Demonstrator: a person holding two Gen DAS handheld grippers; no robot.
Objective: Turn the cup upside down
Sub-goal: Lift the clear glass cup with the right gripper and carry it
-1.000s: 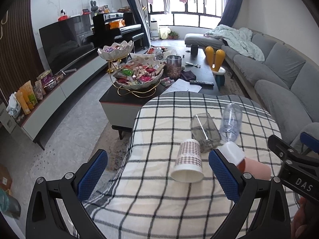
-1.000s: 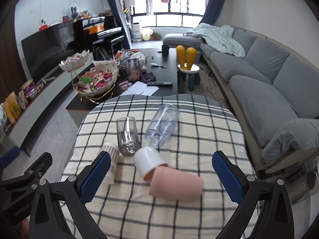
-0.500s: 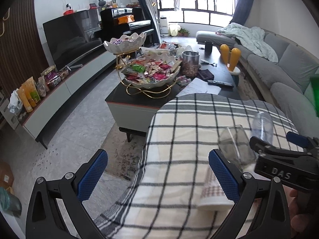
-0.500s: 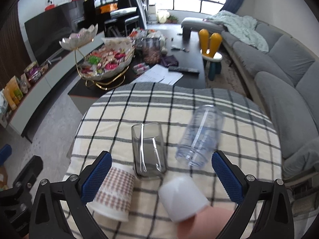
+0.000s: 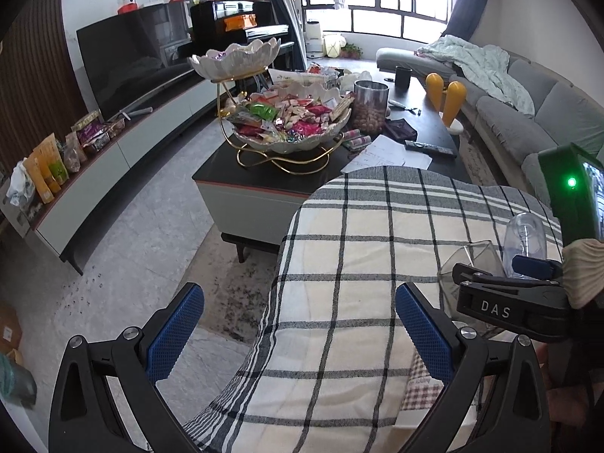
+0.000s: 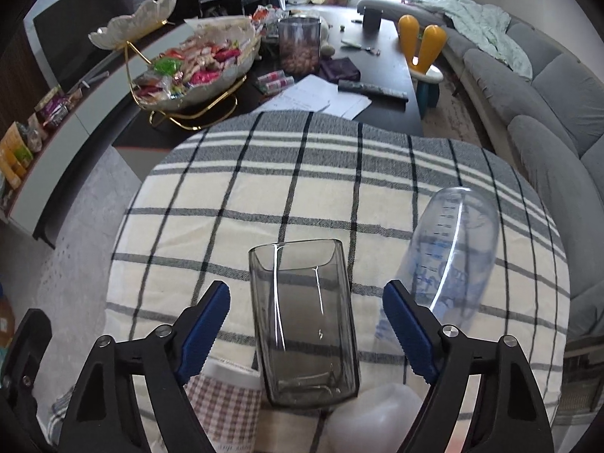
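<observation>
Right tool [image 6: 305, 326] open around glass cup [image 6: 304, 324], checked cup [image 6: 222, 407] half-hidden

Home living room, grey sectional sofa [image 5: 528, 113] with blanket, large TV [image 5: 132, 64] on low console, black piano [image 5: 234, 26], coffee table [image 6: 377, 56] with snack bowls, plaid-covered table [image 6: 302, 196]

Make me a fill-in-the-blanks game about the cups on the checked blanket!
1. The smoky glass cup sits between the ____ gripper's open fingers.
2. The clear measuring bottle is lying on its ____.
3. The left gripper is open and holds ____.
4. The paper cup has a ____ pattern.

Missing words: right; side; nothing; checked
</observation>
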